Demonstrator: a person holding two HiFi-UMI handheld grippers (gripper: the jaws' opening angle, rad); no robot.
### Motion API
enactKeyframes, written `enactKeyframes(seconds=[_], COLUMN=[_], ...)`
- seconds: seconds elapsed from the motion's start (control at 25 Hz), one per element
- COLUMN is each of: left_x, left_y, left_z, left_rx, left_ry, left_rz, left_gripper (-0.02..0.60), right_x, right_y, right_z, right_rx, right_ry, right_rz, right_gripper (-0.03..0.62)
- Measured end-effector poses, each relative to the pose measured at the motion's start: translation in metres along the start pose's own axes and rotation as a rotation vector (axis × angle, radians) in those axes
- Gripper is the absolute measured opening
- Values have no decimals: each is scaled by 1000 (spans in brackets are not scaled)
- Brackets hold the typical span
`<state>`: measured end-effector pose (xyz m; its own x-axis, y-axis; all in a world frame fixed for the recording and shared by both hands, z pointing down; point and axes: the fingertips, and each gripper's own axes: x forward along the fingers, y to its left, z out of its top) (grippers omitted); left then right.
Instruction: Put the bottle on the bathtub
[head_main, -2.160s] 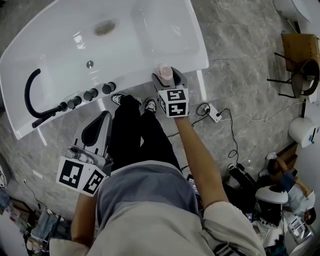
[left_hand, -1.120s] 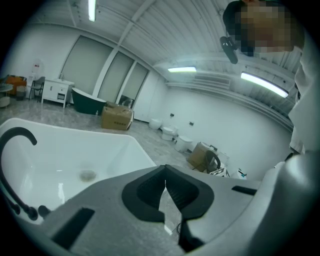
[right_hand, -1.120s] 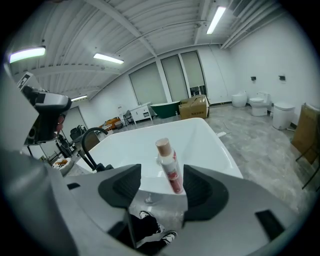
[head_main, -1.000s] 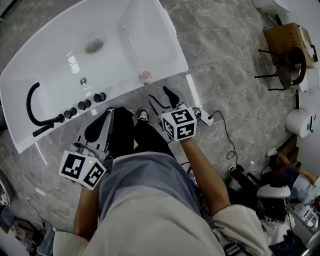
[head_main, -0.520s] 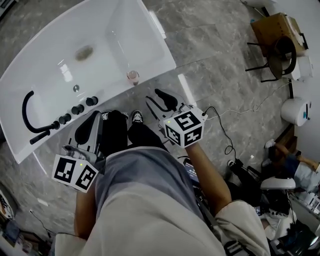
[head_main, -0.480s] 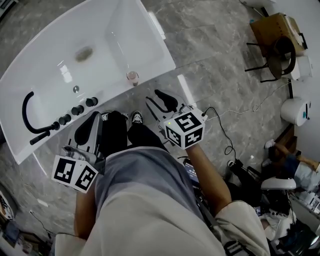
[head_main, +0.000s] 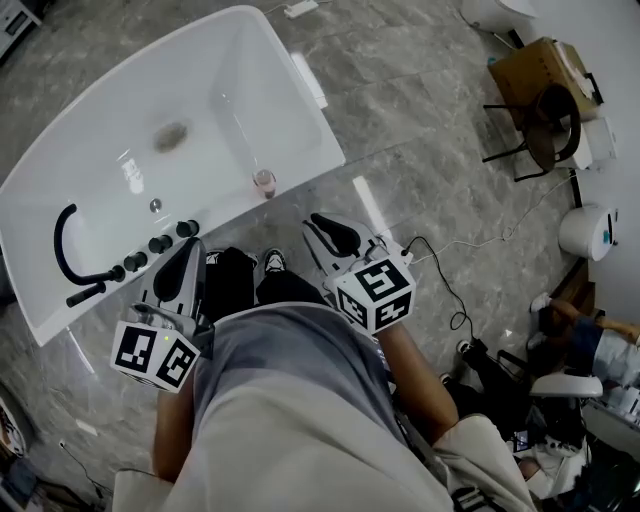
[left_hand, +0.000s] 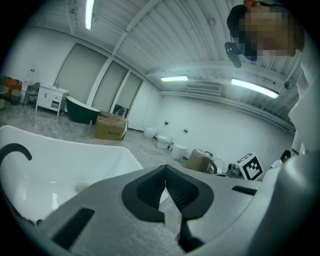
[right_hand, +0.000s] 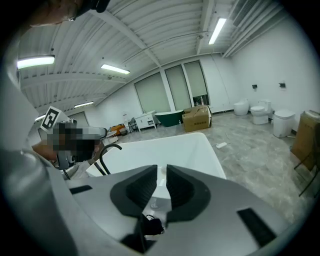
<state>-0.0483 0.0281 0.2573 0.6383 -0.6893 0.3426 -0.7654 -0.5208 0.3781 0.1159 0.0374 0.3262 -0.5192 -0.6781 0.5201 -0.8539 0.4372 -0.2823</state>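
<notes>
since the earlier frame the right gripper (head_main: 322, 226) has drawn back from the bottle (head_main: 264, 183), which stands upright on the bathtub (head_main: 225, 205) rim, apart from both tools. its jaws stand a narrow gap apart and empty, while the left gripper (head_main: 186, 262) has its jaws pressed together on nothing. the placing looks done; the next move probably calls only for backing away without knocking it
</notes>
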Motion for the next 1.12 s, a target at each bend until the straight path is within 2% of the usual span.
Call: enactKeyframes(seconds=[0.2, 0.52, 0.88, 1.12], left_x=[-2, -3, -7, 1], left_y=[-5, -12, -18, -32], left_z=[7, 3, -3, -6], left_rx=[11, -1, -4, -6], left_ry=[-11, -8, 7, 21], left_rz=[2, 6, -8, -9], left_gripper=[8, 8, 8, 8], right_x=[-20, -36, -43, -55], right_y=[8, 12, 11, -7], right_z=[11, 22, 14, 8], right_rx=[-10, -15, -30, -17], right_ry=[-29, -53, -36, -9], right_rz=[-10, -20, -106, -148], right_gripper=[17, 11, 11, 12])
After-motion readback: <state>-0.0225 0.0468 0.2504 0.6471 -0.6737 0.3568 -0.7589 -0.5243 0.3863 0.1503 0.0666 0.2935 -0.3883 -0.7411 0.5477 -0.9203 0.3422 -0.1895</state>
